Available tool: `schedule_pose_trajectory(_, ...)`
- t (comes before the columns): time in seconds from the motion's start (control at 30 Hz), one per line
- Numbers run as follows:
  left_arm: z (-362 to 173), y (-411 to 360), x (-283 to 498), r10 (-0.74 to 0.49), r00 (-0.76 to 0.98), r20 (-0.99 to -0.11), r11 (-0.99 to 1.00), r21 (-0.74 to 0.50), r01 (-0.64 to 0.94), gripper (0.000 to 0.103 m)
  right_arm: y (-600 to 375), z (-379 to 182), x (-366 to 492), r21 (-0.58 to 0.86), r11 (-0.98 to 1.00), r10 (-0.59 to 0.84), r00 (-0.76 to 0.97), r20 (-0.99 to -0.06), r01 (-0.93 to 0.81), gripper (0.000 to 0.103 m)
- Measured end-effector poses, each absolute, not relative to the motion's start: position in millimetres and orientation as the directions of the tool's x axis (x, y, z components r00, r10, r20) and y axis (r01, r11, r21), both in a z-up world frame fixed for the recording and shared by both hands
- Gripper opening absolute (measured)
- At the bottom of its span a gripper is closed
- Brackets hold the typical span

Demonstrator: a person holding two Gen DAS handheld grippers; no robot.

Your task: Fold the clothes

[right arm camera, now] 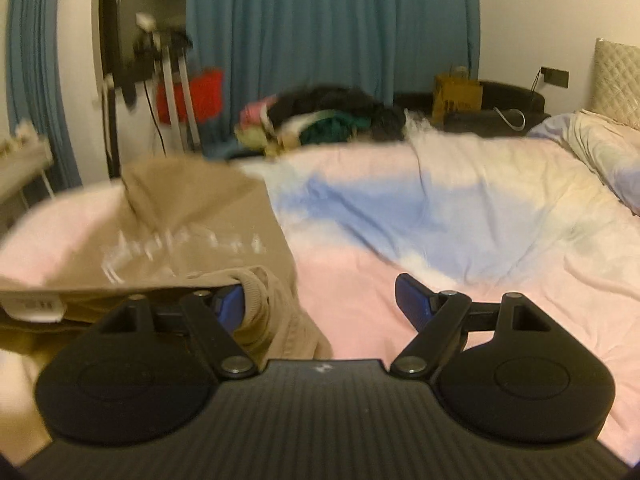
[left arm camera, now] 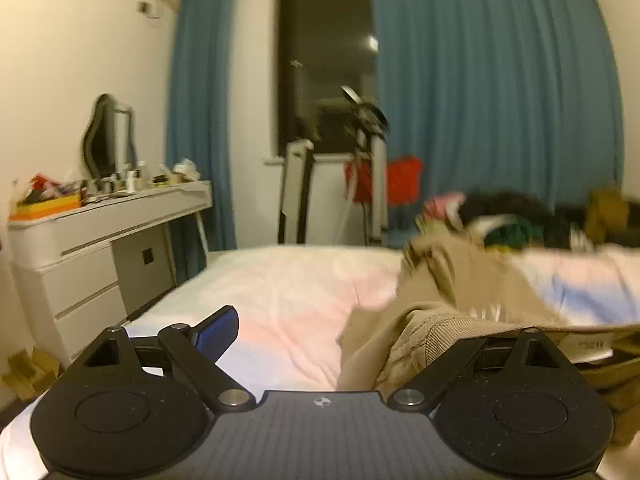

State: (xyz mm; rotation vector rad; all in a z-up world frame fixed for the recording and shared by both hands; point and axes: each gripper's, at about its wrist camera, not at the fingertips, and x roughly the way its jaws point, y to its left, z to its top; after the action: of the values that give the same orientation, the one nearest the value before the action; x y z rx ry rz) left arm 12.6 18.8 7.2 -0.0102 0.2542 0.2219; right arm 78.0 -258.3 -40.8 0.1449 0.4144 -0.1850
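Tools (left arm camera: 344,332) (right arm camera: 320,304) w/ tan garment (right arm camera: 192,232) between.

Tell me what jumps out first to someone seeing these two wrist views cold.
The tan sweatshirt with pale lettering dominates, draped over the near side of the pastel pink-and-blue bed cover and bunched against both grippers. The left gripper and right gripper both stand open, cloth lying over one finger of each. Behind, a dark heap of clothes sits at the bed's far edge before the blue curtains.

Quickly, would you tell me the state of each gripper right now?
Left gripper: jaws open, tan garment draped over one finger.
Right gripper: jaws open, same garment over one finger.
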Motion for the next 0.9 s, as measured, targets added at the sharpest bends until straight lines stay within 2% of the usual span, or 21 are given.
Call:
schedule_pose_trajectory(0.13,63.0,19.4,-15.8,0.234,0.962,-0.139,0.971,-0.025,-0.240,0.093,-259.6,27.9,60.8,0.143,0.975,-0.128,0.953,-0.276,0.172,0.079)
schedule_pose_trajectory(0.27,135.5,28.1,-31.5,0.231,0.969,-0.092,0.965,-0.103,-0.240,0.093,-265.0,108.6,48.6,0.173,0.980,-0.067,0.981,-0.184,0.100,0.079)
schedule_pose_trajectory(0.53,291.3,45.1,-63.1,0.262,0.965,0.025,0.955,-0.154,-0.255,0.095,-261.8,255.8,-1.9,0.137,0.990,0.027,0.999,-0.021,-0.024,0.079)
schedule_pose_trajectory(0.67,360.8,52.1,-94.5,0.237,0.967,0.098,0.960,-0.177,-0.217,0.096,-265.8,314.2,-40.6,0.145,0.986,0.068,0.994,0.081,-0.080,0.079)
schedule_pose_trajectory(0.77,401.3,55.4,-115.4,0.209,0.972,0.111,0.965,-0.184,-0.186,0.097,-276.6,349.2,-65.1,0.207,0.967,0.125,0.985,0.119,-0.148,0.080)
schedule_pose_trajectory(0.9,436.1,63.6,-130.0,0.163,0.978,0.128,0.971,-0.194,-0.137,0.100,-279.1,379.0,-81.9,0.167,0.972,0.141,0.977,0.161,-0.168,0.080)
